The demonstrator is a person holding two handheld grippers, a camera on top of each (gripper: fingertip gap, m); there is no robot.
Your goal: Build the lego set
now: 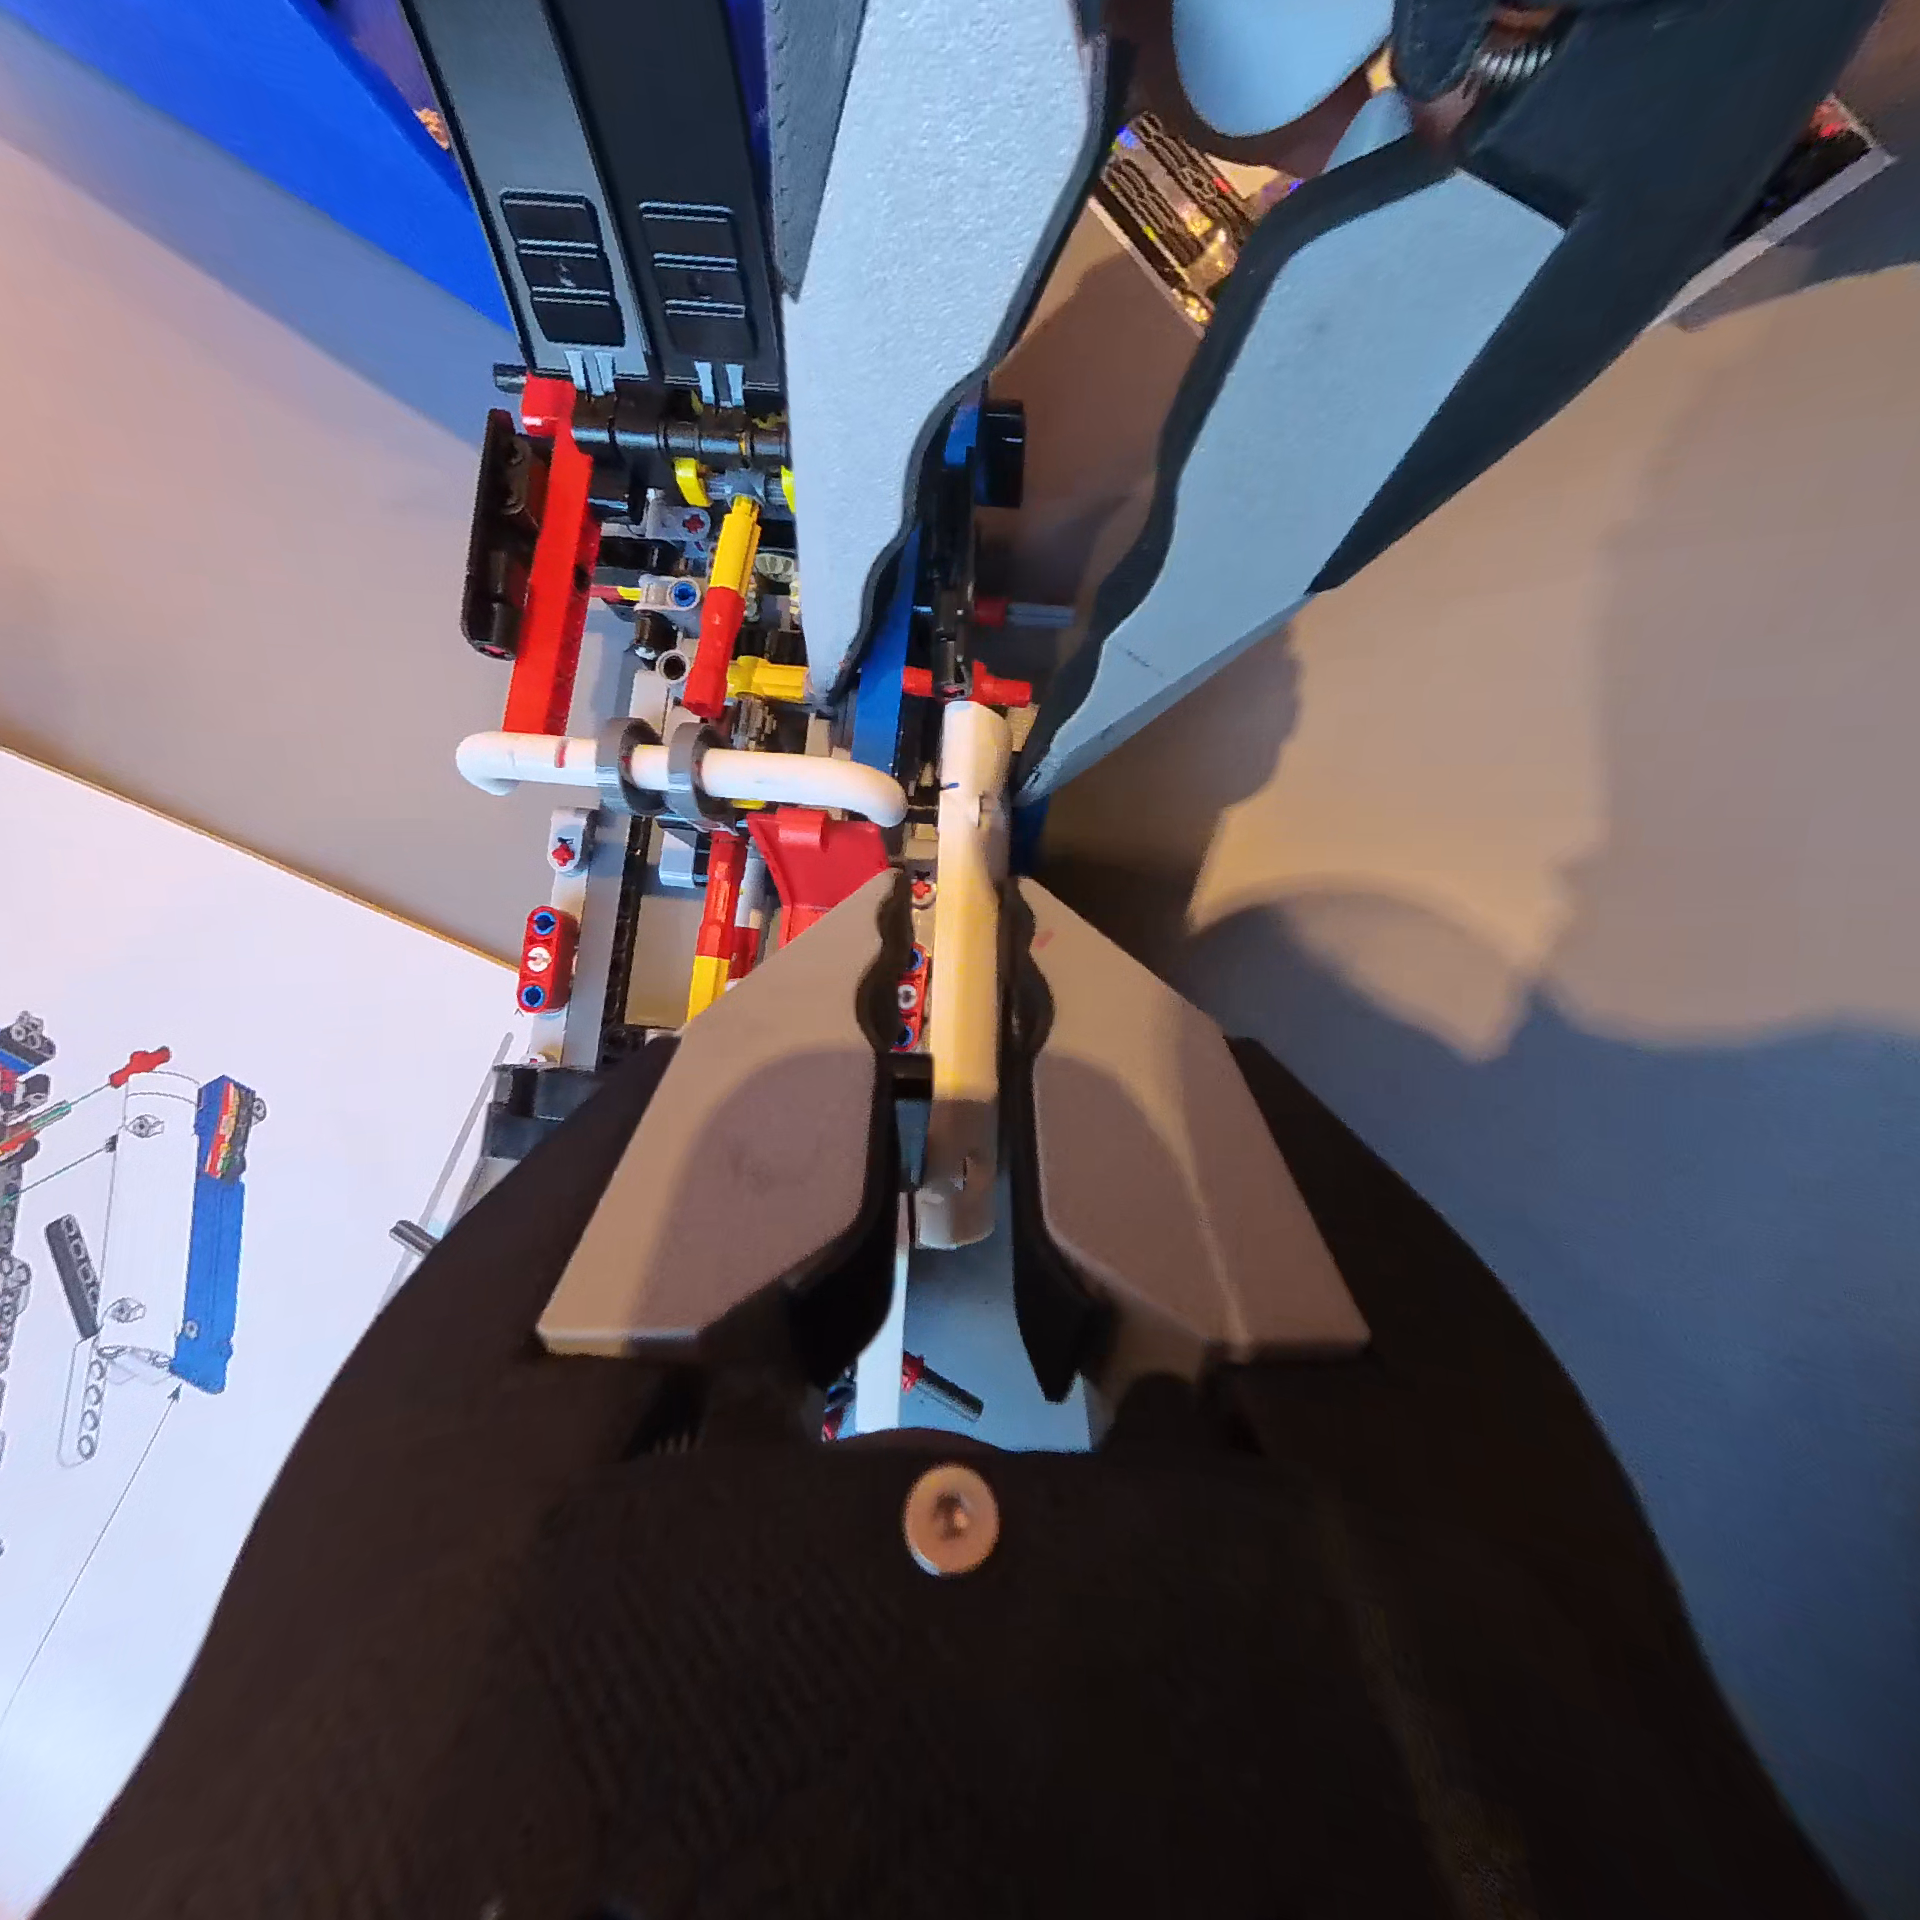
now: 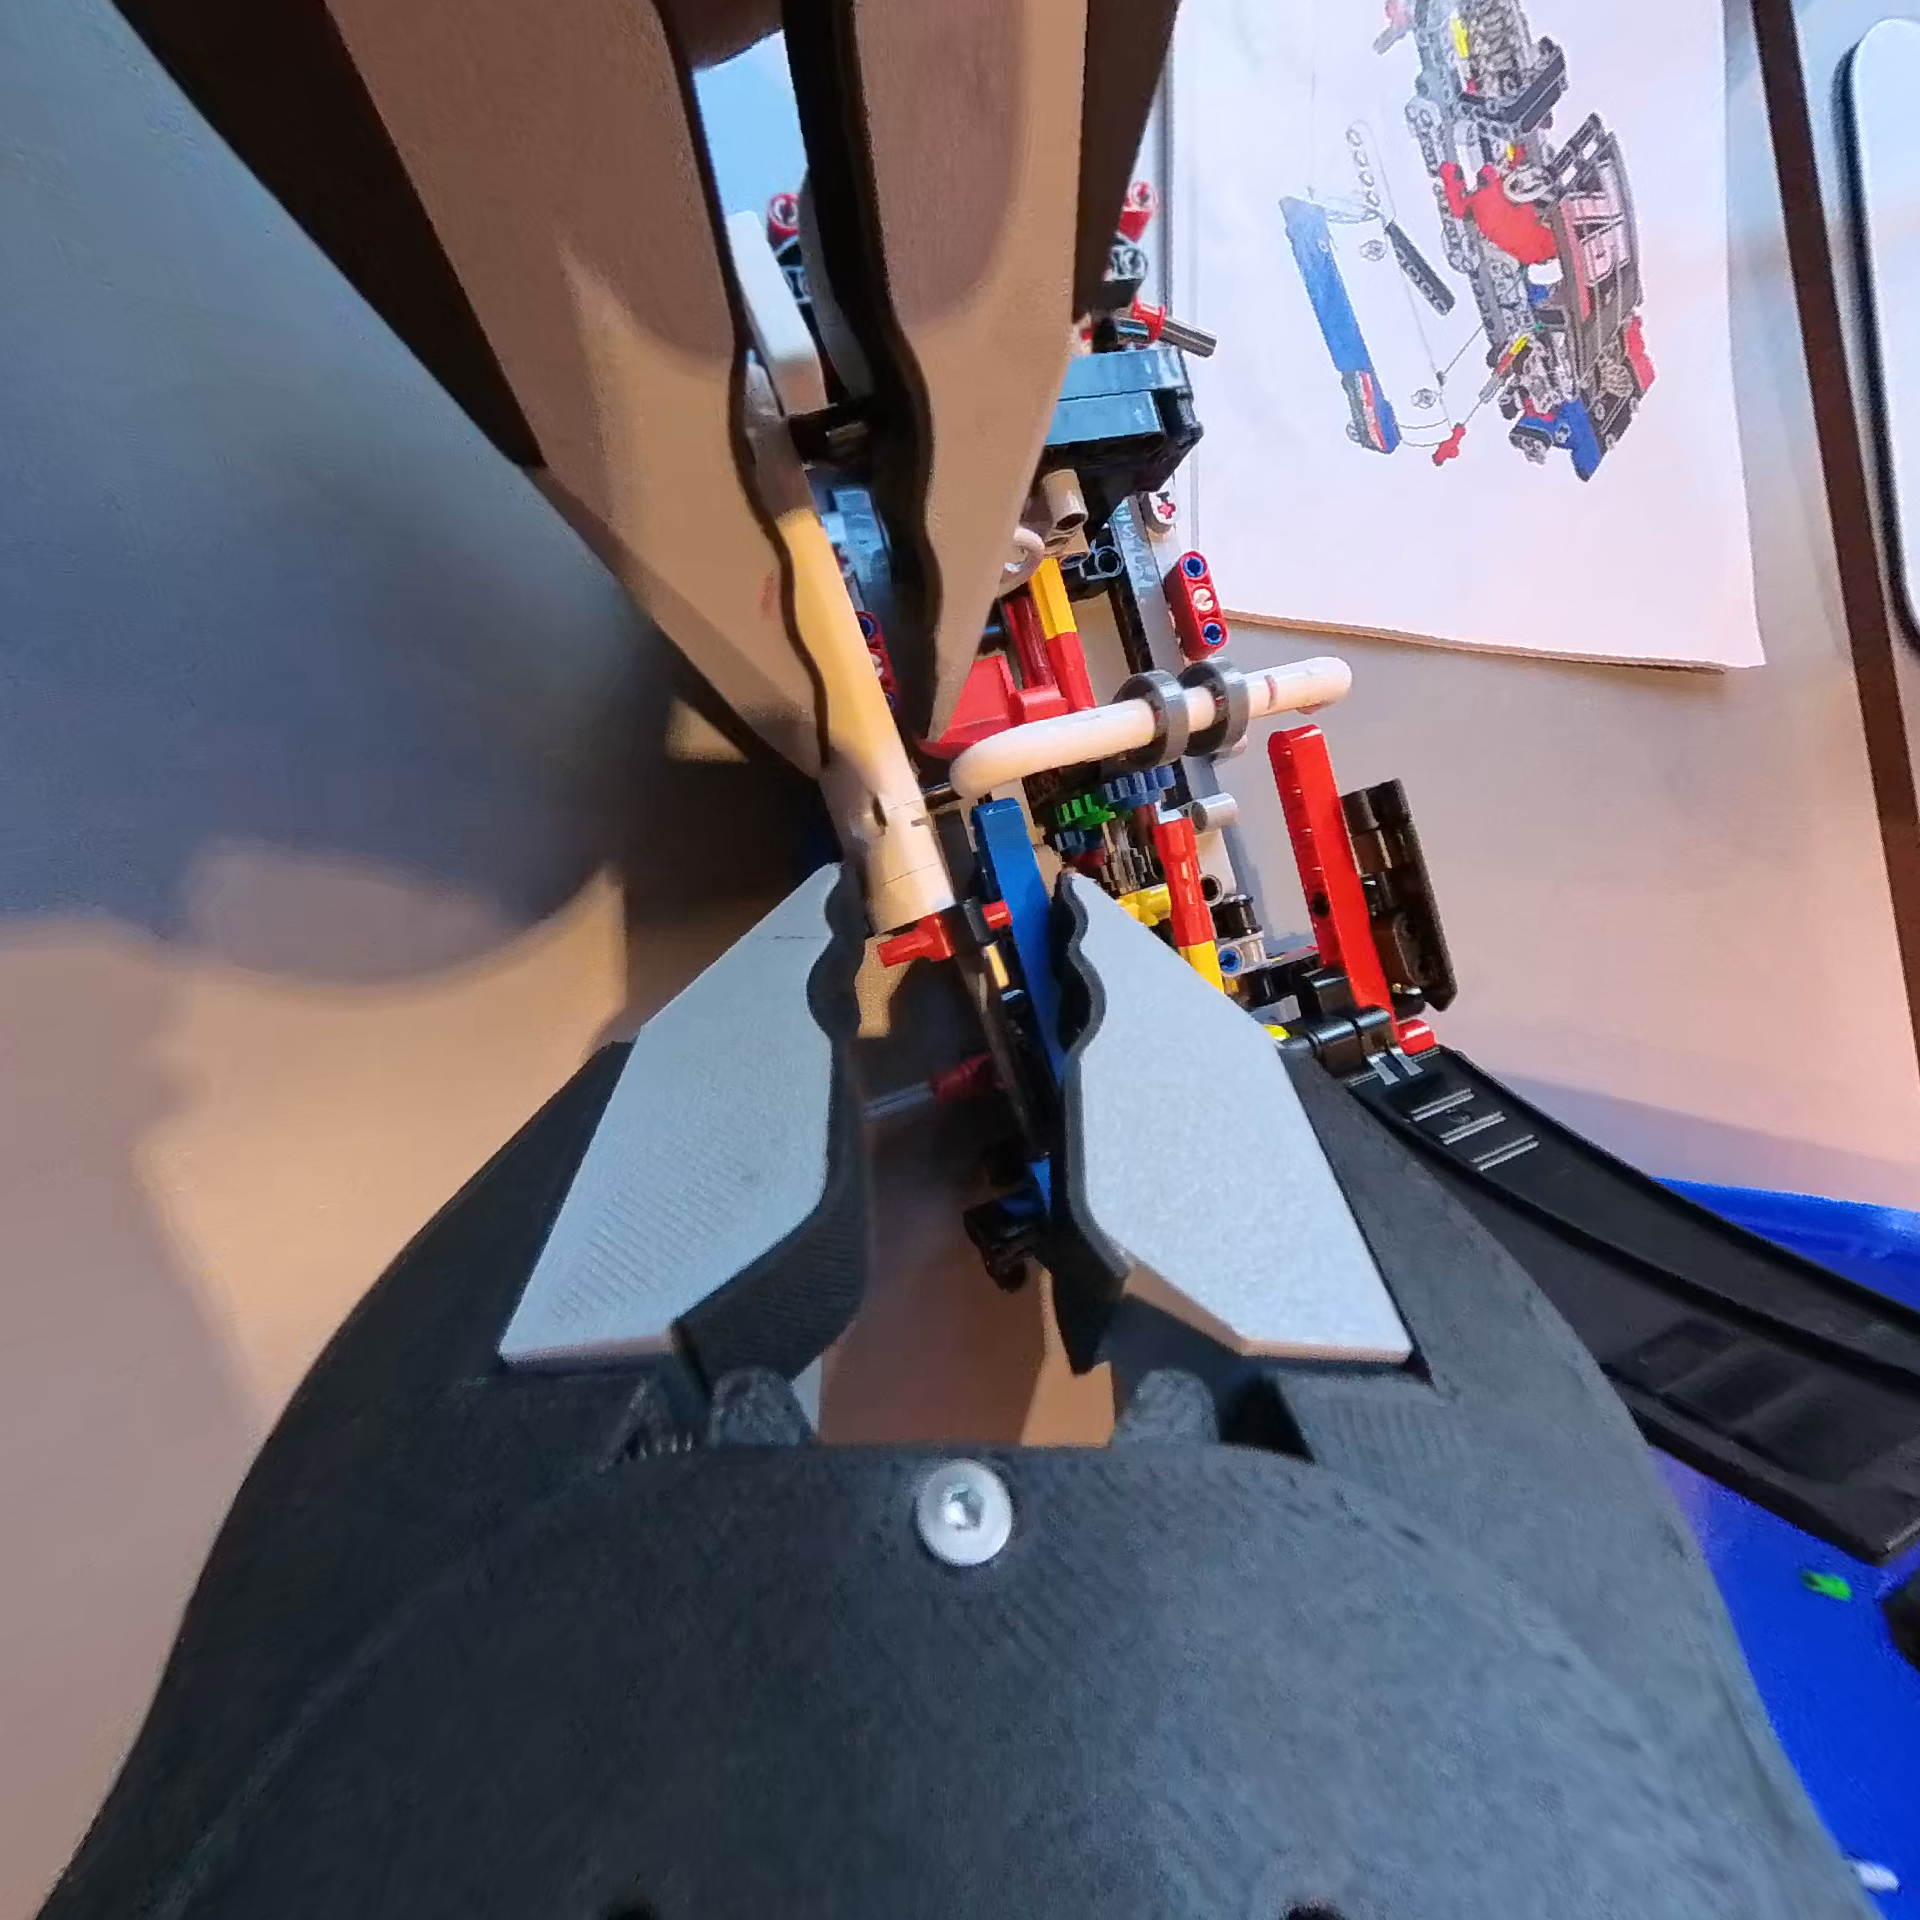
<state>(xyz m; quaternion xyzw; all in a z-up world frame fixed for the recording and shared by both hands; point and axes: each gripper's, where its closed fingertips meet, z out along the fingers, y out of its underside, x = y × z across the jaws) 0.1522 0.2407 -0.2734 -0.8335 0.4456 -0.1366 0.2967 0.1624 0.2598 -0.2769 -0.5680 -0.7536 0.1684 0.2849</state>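
Grey tabletop (image 1: pixel 1558 1039), smooth and matte, with warm light patches and hard shadows.

Left gripper (image 1: pixel 956 935): grey wedge fingers with wavy black pads, clamped on a white Technic beam (image 1: pixel 966 997) that runs lengthwise between them. Right gripper (image 2: pixel 951 925): same build, closed on a blue panel (image 2: pixel 1013 914) and the black parts beside it at the side of the model; it meets the left gripper tip to tip.

Lego model (image 1: pixel 665 665) sits on the table between both tools: red beam (image 1: pixel 551 582), yellow and red axles, grey frame, a white bent tube (image 1: pixel 675 774) carrying two grey rings (image 1: pixel 665 779). Long black ribbed panels (image 1: pixel 623 208) extend from its far end.

Instruction sheet (image 1: pixel 208 1143), white paper with a printed build diagram, lies flat beside the model. Blue box (image 1: pixel 260 94) at the table's edge; contents cannot be told. A tray of dark parts (image 1: pixel 1174 208) shows behind the right gripper, too blurred to sort.
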